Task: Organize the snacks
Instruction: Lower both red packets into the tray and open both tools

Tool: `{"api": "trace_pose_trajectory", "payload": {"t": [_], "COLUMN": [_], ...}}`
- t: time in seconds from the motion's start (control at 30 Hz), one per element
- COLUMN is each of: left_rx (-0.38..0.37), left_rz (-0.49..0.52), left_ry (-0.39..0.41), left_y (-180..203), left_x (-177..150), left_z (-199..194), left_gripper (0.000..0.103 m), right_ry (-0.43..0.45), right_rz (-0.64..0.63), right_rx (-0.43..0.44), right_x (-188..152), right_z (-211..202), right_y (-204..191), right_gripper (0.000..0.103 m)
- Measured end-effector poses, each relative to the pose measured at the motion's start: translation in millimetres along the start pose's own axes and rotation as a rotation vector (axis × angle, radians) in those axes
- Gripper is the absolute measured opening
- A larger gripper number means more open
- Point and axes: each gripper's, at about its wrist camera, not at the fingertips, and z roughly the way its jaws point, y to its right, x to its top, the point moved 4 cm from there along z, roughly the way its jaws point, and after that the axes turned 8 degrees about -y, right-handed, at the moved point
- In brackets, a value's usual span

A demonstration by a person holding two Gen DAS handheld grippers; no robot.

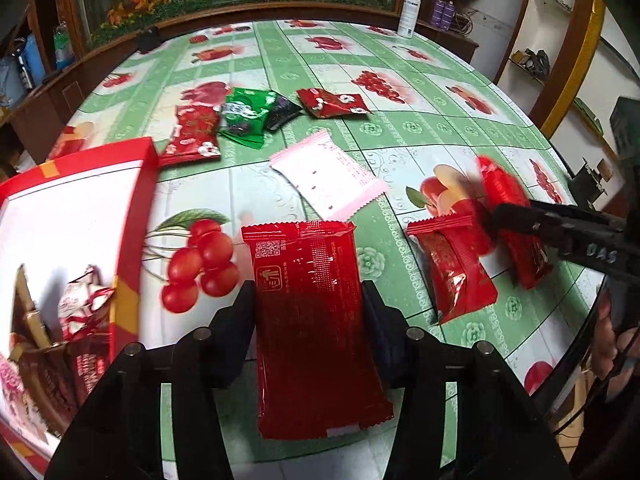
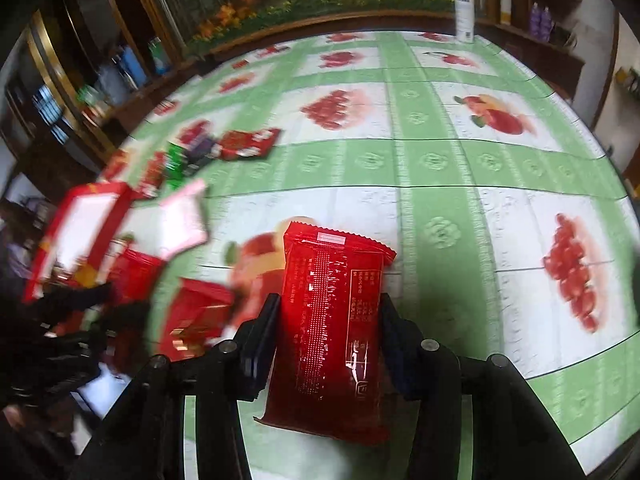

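My left gripper [image 1: 308, 292] is shut on a long red snack packet [image 1: 316, 320], its pads against the packet's two long edges, just above the tablecloth. To its left stands a red box [image 1: 136, 184] with a white inside that holds several wrapped snacks [image 1: 84, 304]. My right gripper [image 2: 328, 300] is shut on a second red packet [image 2: 332, 320]. In the left wrist view that gripper [image 1: 492, 216] comes in from the right, with its packet [image 1: 500, 184] blurred. A smaller red packet [image 1: 456, 276] lies between the two grippers. A pink packet [image 1: 328, 176] lies further back.
At the back left lie two red packets [image 1: 194, 134] [image 1: 332, 102], a green one [image 1: 244, 114] and a dark one [image 1: 282, 110]. A white spray bottle [image 2: 464, 12] stands at the far edge of the round table [image 2: 440, 160] with its green fruit-print cloth. A wooden cabinet stands behind.
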Motion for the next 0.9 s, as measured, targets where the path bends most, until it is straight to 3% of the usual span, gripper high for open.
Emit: {"api": "trace_pose_trajectory", "payload": {"t": [0.2,0.37,0.9], "left_rx": [0.086,0.123,0.167], "left_rz": [0.007,0.01,-0.056], "left_ry": [0.102,0.153,0.241], "left_y": [-4.9,-10.1,-38.5], "left_x": [0.7,2.6,-1.1], "left_z": [-23.9,-35.5,-64.2], "left_gripper": [0.049,0.049,0.049], "right_ry": [0.062,0.094,0.079], "right_rz": [-0.008,-0.034,-0.101], "right_rx": [0.131,0.18,0.212], "right_x": [2.0,3.6,4.8], "right_z": [-18.6,-26.2,-25.6], "right_y": [-18.8,-38.3,-86.9], "right_gripper": [0.047,0.047,0.047]}}
